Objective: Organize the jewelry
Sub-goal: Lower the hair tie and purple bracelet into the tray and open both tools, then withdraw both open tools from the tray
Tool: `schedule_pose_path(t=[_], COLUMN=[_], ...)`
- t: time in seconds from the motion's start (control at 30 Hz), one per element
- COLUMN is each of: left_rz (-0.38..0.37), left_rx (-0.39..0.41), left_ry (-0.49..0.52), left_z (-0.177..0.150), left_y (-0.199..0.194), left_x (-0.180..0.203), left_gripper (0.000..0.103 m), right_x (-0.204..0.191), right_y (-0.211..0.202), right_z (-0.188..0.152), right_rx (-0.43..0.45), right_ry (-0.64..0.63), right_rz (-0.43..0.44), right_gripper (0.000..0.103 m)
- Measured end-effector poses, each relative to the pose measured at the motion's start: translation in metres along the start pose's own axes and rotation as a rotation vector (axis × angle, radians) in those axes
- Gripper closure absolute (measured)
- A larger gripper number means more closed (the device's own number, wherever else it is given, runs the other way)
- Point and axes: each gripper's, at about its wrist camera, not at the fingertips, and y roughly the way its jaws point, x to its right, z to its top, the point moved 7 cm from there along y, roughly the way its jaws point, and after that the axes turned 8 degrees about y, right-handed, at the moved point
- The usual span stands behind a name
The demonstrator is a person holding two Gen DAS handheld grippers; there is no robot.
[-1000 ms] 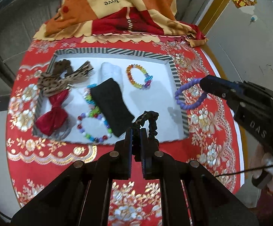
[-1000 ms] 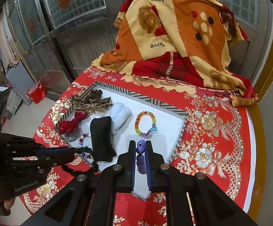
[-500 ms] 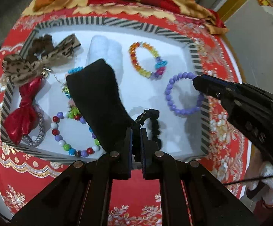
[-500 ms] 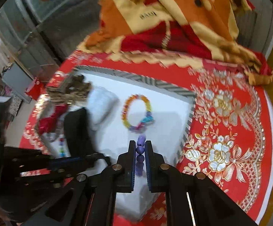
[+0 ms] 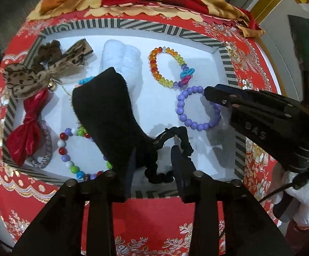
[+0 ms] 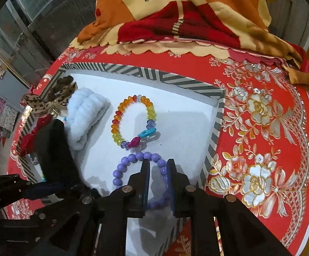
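Tray point(image 5: 229, 64) striped-rimmed; left gripper point(image 5: 154, 155) opening around ruffled black scrunchie point(image 5: 175, 140); right gripper point(image 6: 157, 164) opening astride round-beaded purple bracelet point(image 6: 133, 157).

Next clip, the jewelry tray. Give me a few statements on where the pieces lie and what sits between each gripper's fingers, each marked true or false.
1. The purple bead bracelet lies inside the striped tray. True.
2. The left gripper is clamped tight on the black scrunchie. False: its jaws are opening, the scrunchie loose between them on the tray floor.
3. The rainbow crystal bracelet lies outside the tray on the red cloth. False: it lies inside, just beyond the purple one.
4. The right gripper has part of the purple bracelet between its fingers. True.
5. The red bow sits at the tray's left end. True.
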Motion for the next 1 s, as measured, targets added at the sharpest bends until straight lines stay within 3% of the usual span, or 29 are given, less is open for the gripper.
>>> schedule_pose_path(t=[0.37,0.5,1.0], left_rz=[0.116,0.133,0.217], left_rx=[0.092,0.125,0.241], left_ry=[-0.007,-0.028,-0.068], left_z=[-0.014,-0.02,-0.04], left_y=[-0.042,-0.058,-0.112], left_x=[-0.017,-0.026,-0.053], left_gripper=[0.066,0.066,0.066], right_x=[-0.012,-0.024,-0.071], right_y=[-0.075,-0.087,-0.109], right_z=[-0.023,-0.041,-0.075], right_rx=[0.191,0.211,0.242], right_ry=[0.098,0.106,0.112], right_rz=[0.015,-0.023,-0.005], right_gripper=[0.081,0.08,0.08])
